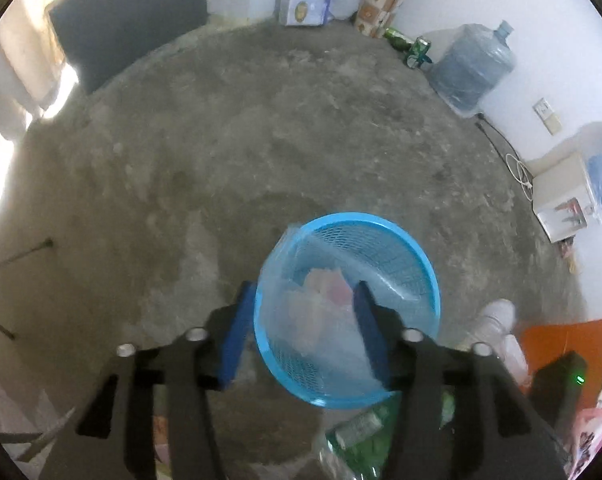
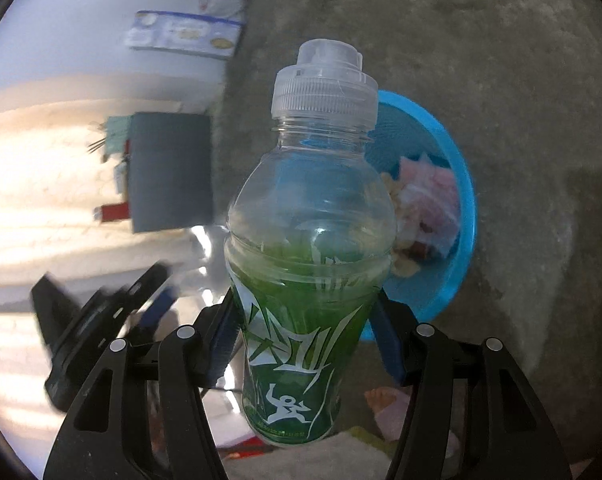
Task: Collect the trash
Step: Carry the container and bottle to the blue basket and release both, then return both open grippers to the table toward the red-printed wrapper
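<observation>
Right hand-held gripper clamped on the bottle, blue pads pressing the green label band from both sides, cap pointing to 12 o'clock in the right wrist view. Basket on the floor just behind the bottle toward 2 o'clock, already holding pink and white wrappers. Left hand-held gripper with jaws apart and nothing pressed between the pads, hanging over the basket's near rim, a clear bag or film blurring over the opening at 6 to 9 o'clock. To do this step well, judged from here: carry the bottle on toward 2 o'clock until its base sits above the middle of the opening, not the rim; keep the squeeze firm on the label band, since smooth plastic will likely slip if tilted; tip the cap downward a little so the bottle drops lengthwise; release only once clear of the blue rim. Worth keeping the left hand-held gripper off to 9 o'clock, out of the drop path. Risk: a light mesh basket may tip if struck on its edge.
</observation>
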A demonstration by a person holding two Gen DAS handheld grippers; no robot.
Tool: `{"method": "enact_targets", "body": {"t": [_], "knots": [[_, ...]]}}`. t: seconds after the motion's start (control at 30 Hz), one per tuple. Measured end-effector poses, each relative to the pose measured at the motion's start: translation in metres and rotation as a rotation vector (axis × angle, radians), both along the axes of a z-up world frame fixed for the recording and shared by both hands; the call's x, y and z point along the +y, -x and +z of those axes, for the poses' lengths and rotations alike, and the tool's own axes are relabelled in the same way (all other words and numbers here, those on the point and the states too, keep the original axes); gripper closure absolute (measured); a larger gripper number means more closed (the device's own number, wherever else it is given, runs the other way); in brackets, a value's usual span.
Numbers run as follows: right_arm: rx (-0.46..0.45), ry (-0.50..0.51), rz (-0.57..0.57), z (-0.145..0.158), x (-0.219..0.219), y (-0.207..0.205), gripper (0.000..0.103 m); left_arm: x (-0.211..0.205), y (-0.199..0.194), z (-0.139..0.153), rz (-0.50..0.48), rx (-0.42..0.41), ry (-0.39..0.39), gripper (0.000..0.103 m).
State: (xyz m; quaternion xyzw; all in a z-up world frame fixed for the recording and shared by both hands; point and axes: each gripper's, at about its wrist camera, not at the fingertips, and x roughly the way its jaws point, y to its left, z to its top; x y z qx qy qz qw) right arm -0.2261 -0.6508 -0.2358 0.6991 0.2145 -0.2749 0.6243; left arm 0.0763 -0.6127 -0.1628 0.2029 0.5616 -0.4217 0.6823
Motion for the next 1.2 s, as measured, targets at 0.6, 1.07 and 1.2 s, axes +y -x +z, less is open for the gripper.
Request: {"method": "enact_targets", "body": {"t": [0.6,1.07,1.2], "knots": [[0.168,0.041,0.020,-0.024,-0.004,-0.009,0.039,0.065,0.018,0.111,-0.074,0.028,0.225,0.034],[0.135,0.106,-0.015,0.018,0.037,0.021,0.038,0.215,0.018,0.205,-0.065,-0.058,0.396,0.024],[0.123,0.148,-0.011,0.038,0.054,0.030,0.038,0.278,0.010,0.220,-0.005,-0.100,0.439,0.021]]}}
